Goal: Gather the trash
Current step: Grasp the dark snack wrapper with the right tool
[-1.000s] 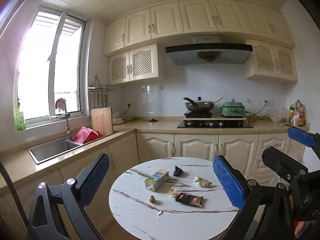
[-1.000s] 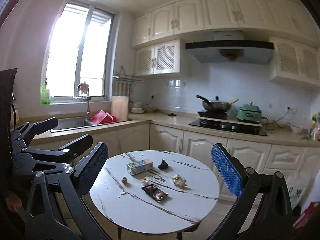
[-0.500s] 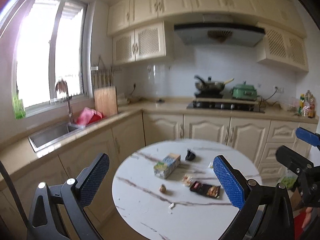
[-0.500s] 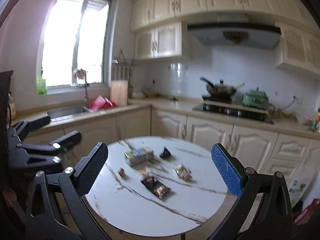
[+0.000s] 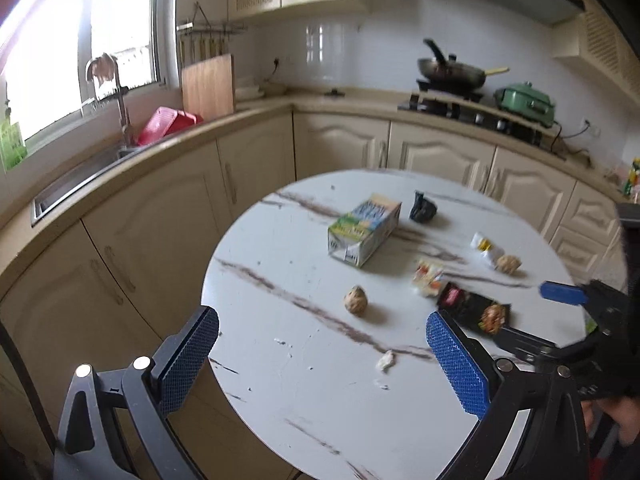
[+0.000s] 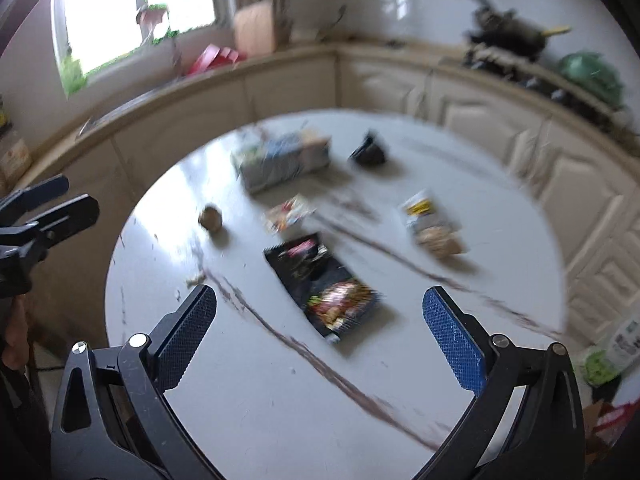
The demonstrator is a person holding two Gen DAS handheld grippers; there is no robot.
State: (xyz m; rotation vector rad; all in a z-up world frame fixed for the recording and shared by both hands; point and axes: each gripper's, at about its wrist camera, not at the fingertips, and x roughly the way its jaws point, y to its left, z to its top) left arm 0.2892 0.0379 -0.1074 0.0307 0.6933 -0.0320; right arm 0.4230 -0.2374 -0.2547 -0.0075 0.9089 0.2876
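Round marble table (image 5: 304, 420) bears carton (image 5: 364, 230), wrappers (image 5: 474, 312), crumpled scraps (image 5: 355, 300).

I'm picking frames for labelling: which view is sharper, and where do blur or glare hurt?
Left wrist: mostly sharp, carton and walnut crisp; window blown out. Right wrist: motion blur smears the carton, black wrapper and counter; window overexposed; only the right tool itself is sharp.
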